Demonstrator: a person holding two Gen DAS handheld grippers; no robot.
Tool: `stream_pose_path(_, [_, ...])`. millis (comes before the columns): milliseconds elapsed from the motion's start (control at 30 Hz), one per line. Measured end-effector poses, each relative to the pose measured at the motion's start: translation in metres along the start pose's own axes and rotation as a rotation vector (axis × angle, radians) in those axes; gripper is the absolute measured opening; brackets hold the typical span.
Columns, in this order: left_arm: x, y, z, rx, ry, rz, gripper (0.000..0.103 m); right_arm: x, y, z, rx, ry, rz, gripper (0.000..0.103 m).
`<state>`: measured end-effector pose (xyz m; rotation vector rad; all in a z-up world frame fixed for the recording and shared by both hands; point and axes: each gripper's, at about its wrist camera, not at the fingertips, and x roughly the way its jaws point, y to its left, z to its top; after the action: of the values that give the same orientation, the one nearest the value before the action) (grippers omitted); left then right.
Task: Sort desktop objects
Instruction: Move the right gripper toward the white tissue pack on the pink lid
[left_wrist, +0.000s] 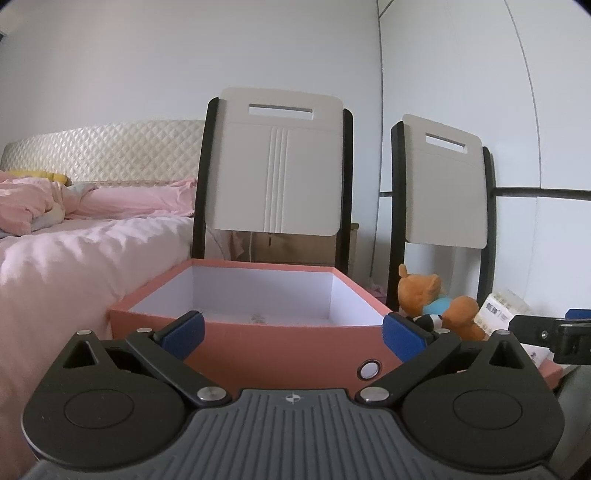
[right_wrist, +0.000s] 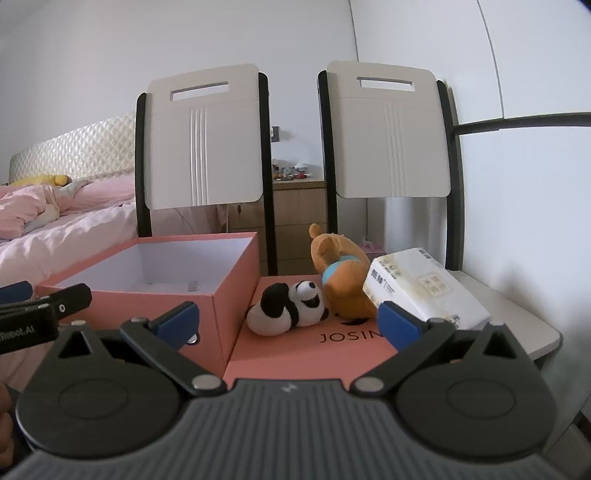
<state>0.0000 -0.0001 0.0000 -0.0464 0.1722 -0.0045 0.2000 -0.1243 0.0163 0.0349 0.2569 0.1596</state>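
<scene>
The pink box (right_wrist: 147, 280) stands open on the left part of the desk; its white inside shows only a small unclear thing on the bottom. Just right of it, on a flat pink lid (right_wrist: 332, 350) with letters, lie the panda toy (right_wrist: 288, 306), the orange plush toy (right_wrist: 343, 280) and, touching that one, the tissue pack (right_wrist: 424, 291), which rests partly on the white table (right_wrist: 524, 321).

Both claws are spread wide and hold nothing: the right gripper (right_wrist: 291, 321) hovers in front of the panda, and the left gripper (left_wrist: 291, 332) faces the near wall of the box.

The two toys look soft and light. I think they will squash under the fingers, so a grip across the thick body is safer than one on an ear or a leg. The tissue pack looks also light, but its plastic wrap may be slippery and it will dent; its narrower side seems best to take. The box is stiff card and probably light.

Count: one box, one lid, two plush toys, one tissue pack, two chairs (right_wrist: 203, 140) behind.
</scene>
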Motion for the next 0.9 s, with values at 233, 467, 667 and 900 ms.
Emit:
stream_pose_path(233, [-0.004, -0.002, 0.002, 0.005, 0.015, 0.001, 0.103, -0.010, -0.002, -0.001, 0.020, -0.020, 0.005, 0.103])
stream_pose_path(467, [-0.013, -0.011, 0.016, -0.004, 0.011, -0.005, 0.103, -0.020, -0.018, -0.002, 0.049, -0.049, 0.015, 0.103])
stream_pose_path(667, [0.005, -0.007, 0.028, -0.017, 0.016, 0.016, 0.103, -0.022, -0.018, -0.002, 0.030, -0.059, 0.041, 0.103])
stream_pose_path(900, [0.023, 0.001, 0.040, -0.034, 0.017, 0.027, 0.103, -0.016, -0.013, -0.002, 0.012, -0.062, 0.045, 0.103])
